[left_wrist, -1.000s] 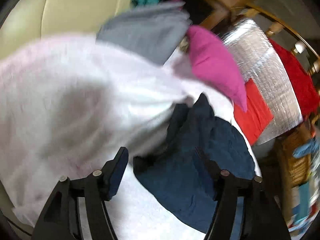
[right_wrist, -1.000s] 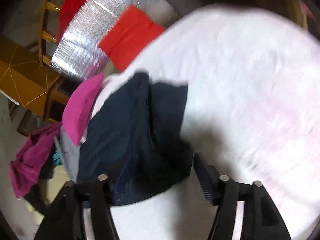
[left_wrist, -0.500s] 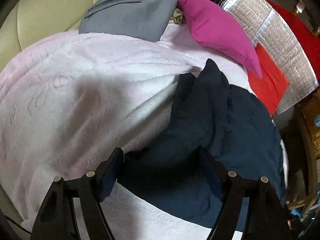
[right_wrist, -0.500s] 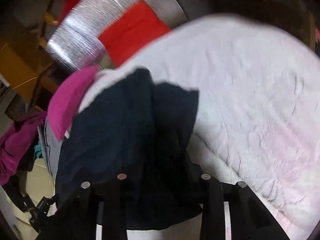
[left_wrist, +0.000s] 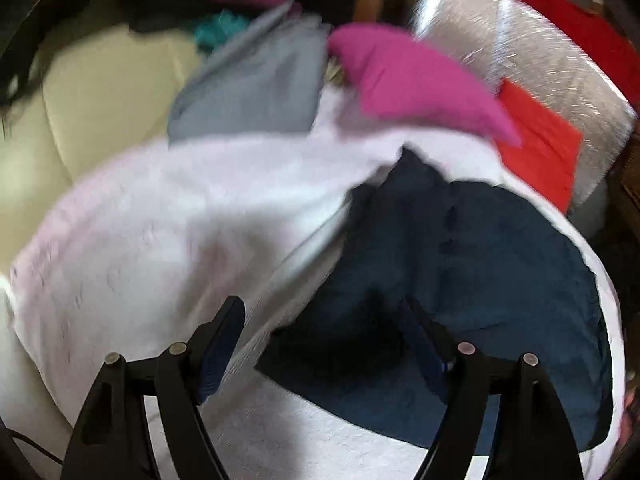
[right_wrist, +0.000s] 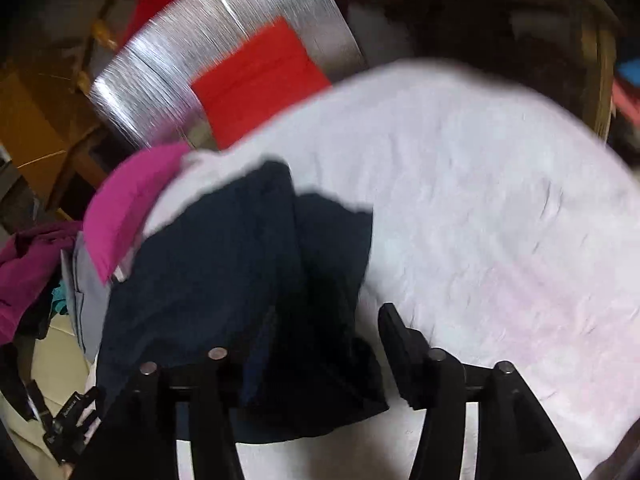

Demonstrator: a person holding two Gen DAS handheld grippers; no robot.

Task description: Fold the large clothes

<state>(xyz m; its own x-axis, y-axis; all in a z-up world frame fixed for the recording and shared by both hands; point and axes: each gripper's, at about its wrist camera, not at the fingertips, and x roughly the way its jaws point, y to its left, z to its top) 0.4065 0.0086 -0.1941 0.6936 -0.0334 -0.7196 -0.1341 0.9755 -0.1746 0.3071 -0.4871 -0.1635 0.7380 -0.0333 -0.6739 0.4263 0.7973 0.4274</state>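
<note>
A dark navy garment lies crumpled on a pale pink-white towel that covers the work surface. My left gripper is open above the garment's near left edge, with one finger over the towel and the other over the navy cloth. In the right wrist view the navy garment lies at the left and the towel fills the right. My right gripper is open, its left finger over the garment, its right finger over the towel. Both views are blurred.
A magenta cloth and a grey folded garment lie at the towel's far edge. A silver foil mat with a red cloth lies beyond. A cream cushion is at the left.
My right gripper has opened from nearly closed around the navy garment. My left gripper has drawn back and left off the garment. Both cameras are moving.
</note>
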